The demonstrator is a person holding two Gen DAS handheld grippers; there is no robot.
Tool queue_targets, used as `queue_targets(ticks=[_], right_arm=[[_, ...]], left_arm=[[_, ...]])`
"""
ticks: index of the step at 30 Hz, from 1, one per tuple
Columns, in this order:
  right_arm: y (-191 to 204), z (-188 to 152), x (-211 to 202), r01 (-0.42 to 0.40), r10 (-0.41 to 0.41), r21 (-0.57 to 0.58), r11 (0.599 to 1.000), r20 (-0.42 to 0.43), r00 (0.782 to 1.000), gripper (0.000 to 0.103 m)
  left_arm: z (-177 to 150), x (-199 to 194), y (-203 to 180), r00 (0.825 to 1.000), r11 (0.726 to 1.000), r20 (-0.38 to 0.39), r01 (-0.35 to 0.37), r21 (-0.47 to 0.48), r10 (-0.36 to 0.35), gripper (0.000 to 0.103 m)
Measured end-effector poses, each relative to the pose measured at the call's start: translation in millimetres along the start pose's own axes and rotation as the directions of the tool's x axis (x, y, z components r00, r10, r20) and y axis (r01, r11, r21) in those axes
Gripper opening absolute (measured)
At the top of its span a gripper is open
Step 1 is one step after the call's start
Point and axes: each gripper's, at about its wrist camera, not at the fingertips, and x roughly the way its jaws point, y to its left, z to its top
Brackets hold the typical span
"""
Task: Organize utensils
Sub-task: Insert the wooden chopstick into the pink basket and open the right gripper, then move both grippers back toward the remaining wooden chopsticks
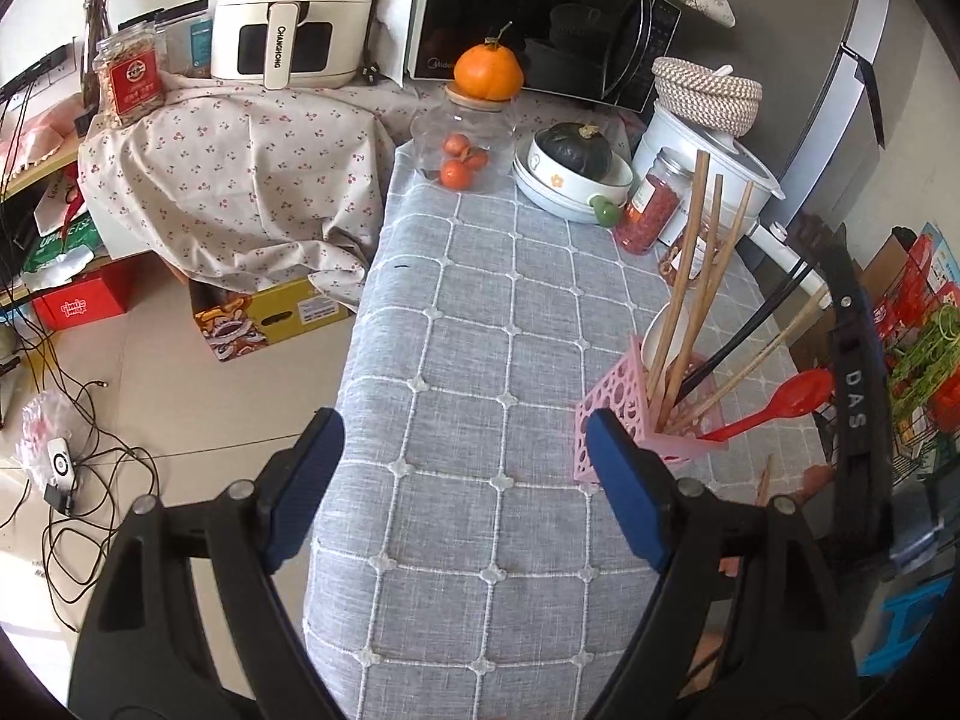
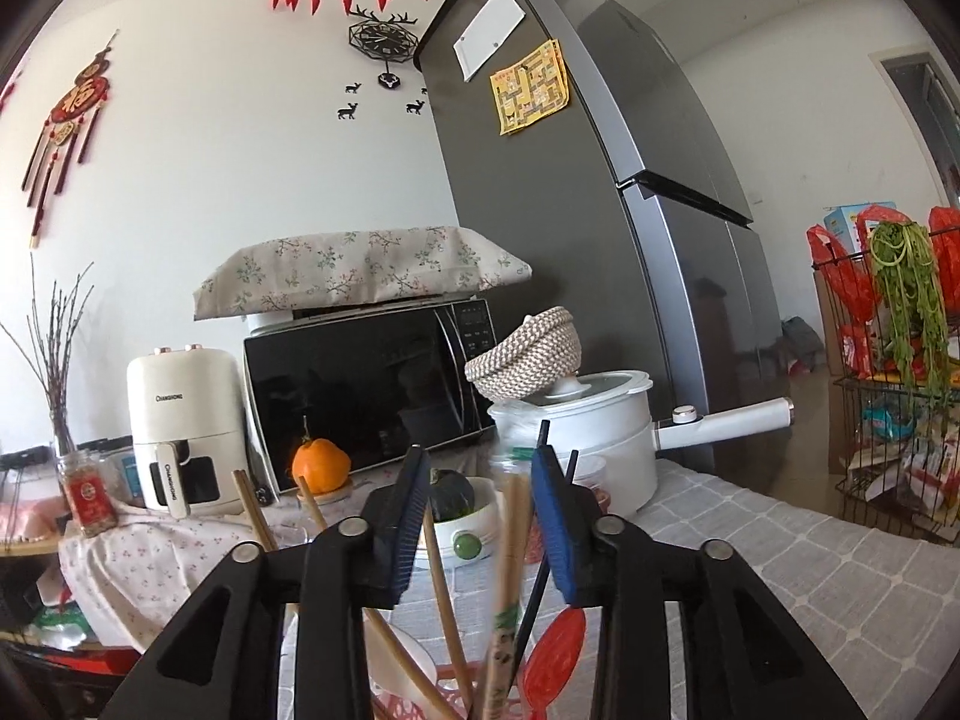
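A pink perforated holder (image 1: 624, 414) stands near the right edge of the grey checked tablecloth (image 1: 480, 312). Wooden chopsticks (image 1: 690, 276), black ones, a red spoon (image 1: 780, 402) and a white spoon stick out of it. My left gripper (image 1: 463, 423) hangs open over bare cloth just left of the holder, with nothing between its blue pads. My right gripper (image 2: 480, 462) is level right above the holder, jaws apart. A blurred pale chopstick (image 2: 513, 540) stands between its pads, and neither pad touches it. Below are brown chopsticks (image 2: 447, 600) and the red spoon (image 2: 555, 654).
At the back of the table are a glass jar of oranges (image 1: 462, 150), stacked bowls with a dark squash (image 1: 570, 174), a white pot (image 2: 600, 432), a microwave (image 2: 366, 396) and an air fryer (image 1: 294, 12). The fridge (image 2: 600, 228) and a wire rack (image 2: 888, 408) stand right; cables lie on the floor (image 1: 90, 480).
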Motion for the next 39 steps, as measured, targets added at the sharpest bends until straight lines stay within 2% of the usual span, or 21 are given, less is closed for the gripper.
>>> queue_targets(ticks=[3, 5, 7, 9, 11, 15, 21, 25, 27, 28, 29, 30, 31, 33, 34, 36, 37, 39], right_arm=[[-5, 19, -4, -0.036, 0.036, 0.0, 0.999, -0.053, 0.998, 0.05], [-9, 38, -7, -0.063, 0.062, -0.015, 0.998, -0.09, 0.994, 0.056], [-15, 59, -10, -0.079, 0.075, -0.029, 0.996, -0.115, 0.991, 0.067], [-24, 80, -10, -0.097, 0.091, -0.029, 0.995, -0.166, 0.982, 0.072], [-34, 94, -8, -0.104, 0.095, -0.024, 0.994, -0.236, 0.967, 0.074], [-60, 114, -11, -0.122, 0.102, -0.028, 0.992, -0.383, 0.918, 0.08], [-105, 119, -25, -0.077, 0.026, -0.088, 0.993, -0.476, 0.879, 0.089], [-144, 107, -24, -0.036, 0.007, -0.042, 0.998, -0.544, 0.839, 0.091], [-161, 98, -17, -0.018, 0.01, -0.007, 1.0, -0.6, 0.8, 0.092], [-169, 93, -12, -0.009, 0.009, 0.003, 1.0, -0.643, 0.766, 0.092], [-179, 85, -6, 0.007, 0.0, 0.006, 1.0, -0.694, 0.72, 0.092], [-187, 78, -1, 0.019, -0.009, 0.006, 1.0, -0.728, 0.685, 0.092], [-197, 68, 4, 0.038, -0.021, 0.003, 0.999, -0.773, 0.634, 0.092], [-215, 51, 7, 0.077, -0.036, 0.01, 0.997, -0.825, 0.564, 0.092], [-226, 42, 9, 0.094, -0.033, 0.019, 0.995, -0.855, 0.518, 0.092], [-242, 28, 11, 0.105, -0.01, 0.042, 0.994, -0.893, 0.451, 0.092], [-250, 22, 11, 0.109, -0.003, 0.047, 0.993, -0.906, 0.422, 0.091], [-261, 17, 10, 0.115, -0.015, 0.034, 0.993, -0.916, 0.4, 0.092]], left_arm=[[-2, 1, -6, 1.0, 1.0, -0.013, 0.012, 0.01, -0.012, 0.083], [-3, 0, -12, 0.999, 0.999, -0.017, 0.028, 0.021, -0.027, 0.083], [-5, -2, -21, 0.999, 0.998, -0.023, 0.047, 0.033, -0.046, 0.083], [-8, -2, -29, 0.997, 0.997, -0.037, 0.064, 0.05, -0.063, 0.083], [-12, -1, -39, 0.995, 0.994, -0.065, 0.083, 0.076, -0.079, 0.083], [-23, 0, -58, 0.991, 0.987, -0.103, 0.099, 0.126, -0.086, 0.083], [-44, 13, -86, 0.982, 0.972, -0.18, 0.1, 0.215, -0.061, 0.084], [-59, 20, -111, 0.977, 0.951, -0.211, 0.092, 0.295, -0.029, 0.084], [-69, 24, -127, 0.972, 0.935, -0.234, 0.11, 0.338, -0.03, 0.084], [-73, 27, -134, 0.967, 0.927, -0.254, 0.128, 0.353, -0.037, 0.084], [-78, 30, -143, 0.96, 0.918, -0.277, 0.148, 0.368, -0.043, 0.084], [-82, 34, -151, 0.953, 0.91, -0.299, 0.165, 0.381, -0.047, 0.084], [-87, 38, -159, 0.947, 0.902, -0.317, 0.179, 0.393, -0.049, 0.084], [-94, 47, -174, 0.938, 0.891, -0.343, 0.192, 0.411, -0.044, 0.084], [-97, 52, -181, 0.934, 0.886, -0.354, 0.198, 0.419, -0.041, 0.084], [-101, 62, -196, 0.925, 0.877, -0.378, 0.218, 0.429, -0.045, 0.084], [-101, 67, -202, 0.921, 0.874, -0.387, 0.231, 0.428, -0.054, 0.084], [-100, 77, -215, 0.912, 0.873, -0.4, 0.266, 0.409, -0.091, 0.074]])
